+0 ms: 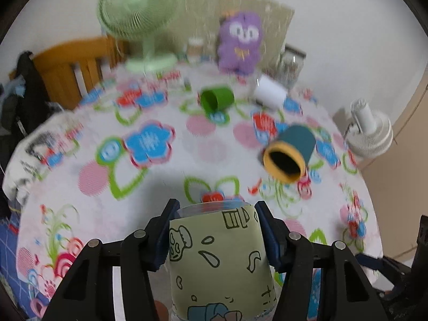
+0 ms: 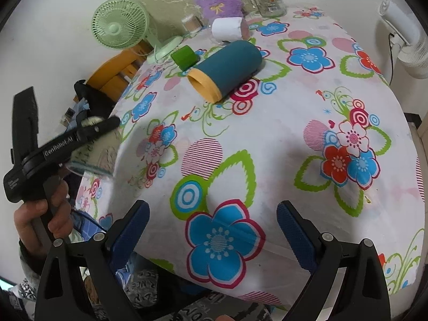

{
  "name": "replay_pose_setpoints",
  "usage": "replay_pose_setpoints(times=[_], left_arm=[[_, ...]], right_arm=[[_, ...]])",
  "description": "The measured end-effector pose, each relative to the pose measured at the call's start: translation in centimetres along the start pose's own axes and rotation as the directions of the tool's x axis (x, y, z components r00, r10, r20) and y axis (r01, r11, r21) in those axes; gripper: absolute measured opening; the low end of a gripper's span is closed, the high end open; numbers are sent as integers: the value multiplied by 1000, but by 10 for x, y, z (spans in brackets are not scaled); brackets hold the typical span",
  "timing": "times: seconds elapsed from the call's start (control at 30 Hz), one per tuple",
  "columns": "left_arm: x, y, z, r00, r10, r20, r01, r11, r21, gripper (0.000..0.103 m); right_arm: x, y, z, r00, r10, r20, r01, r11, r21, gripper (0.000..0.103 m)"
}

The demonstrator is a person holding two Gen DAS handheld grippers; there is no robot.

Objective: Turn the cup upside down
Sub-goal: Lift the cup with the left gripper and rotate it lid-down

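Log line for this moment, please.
left tool: shut on pale green cup, lifted off table | right tool: open, empty | teal cup: on its side

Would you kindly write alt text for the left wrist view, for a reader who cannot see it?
The left tongs grip a pale green cup above a flowered tablecloth. Beyond it, a teal cup, a green cup and a white cup lie on their sides.
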State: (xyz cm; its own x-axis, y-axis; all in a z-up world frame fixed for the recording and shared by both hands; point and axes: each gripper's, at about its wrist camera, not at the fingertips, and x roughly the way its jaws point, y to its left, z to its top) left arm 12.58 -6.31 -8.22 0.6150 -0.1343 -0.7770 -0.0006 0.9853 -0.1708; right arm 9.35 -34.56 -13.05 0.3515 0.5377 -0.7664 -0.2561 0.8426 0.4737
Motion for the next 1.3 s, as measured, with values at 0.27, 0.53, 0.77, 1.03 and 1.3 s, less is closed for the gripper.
replay_pose_setpoints(times=[0.27,0.53,0.77,1.03,1.3], left_arm=[[10,8,-2,986,104,132,-104,995,-4,60],[34,15,-9,997,33,-64,-36,998,-45,63],[45,12,-17,985,-19,-171,12,999,-43,87],[47,15,-5,963,-83,-256,74,996,-44,94],[74,23,9,912,-108,-396,94,994,-54,79]], right_arm=[[2,6,-4,1000,3,-1,-3,1000,-16,97],[-3,2,-6,1000,-6,7,6,1000,-11,97],[0,5,-7,1000,3,0,-3,1000,-16,97],[0,1,-8,1000,3,-2,-3,1000,-8,97],[2,-1,-10,1000,5,-8,-5,1000,0,97]])
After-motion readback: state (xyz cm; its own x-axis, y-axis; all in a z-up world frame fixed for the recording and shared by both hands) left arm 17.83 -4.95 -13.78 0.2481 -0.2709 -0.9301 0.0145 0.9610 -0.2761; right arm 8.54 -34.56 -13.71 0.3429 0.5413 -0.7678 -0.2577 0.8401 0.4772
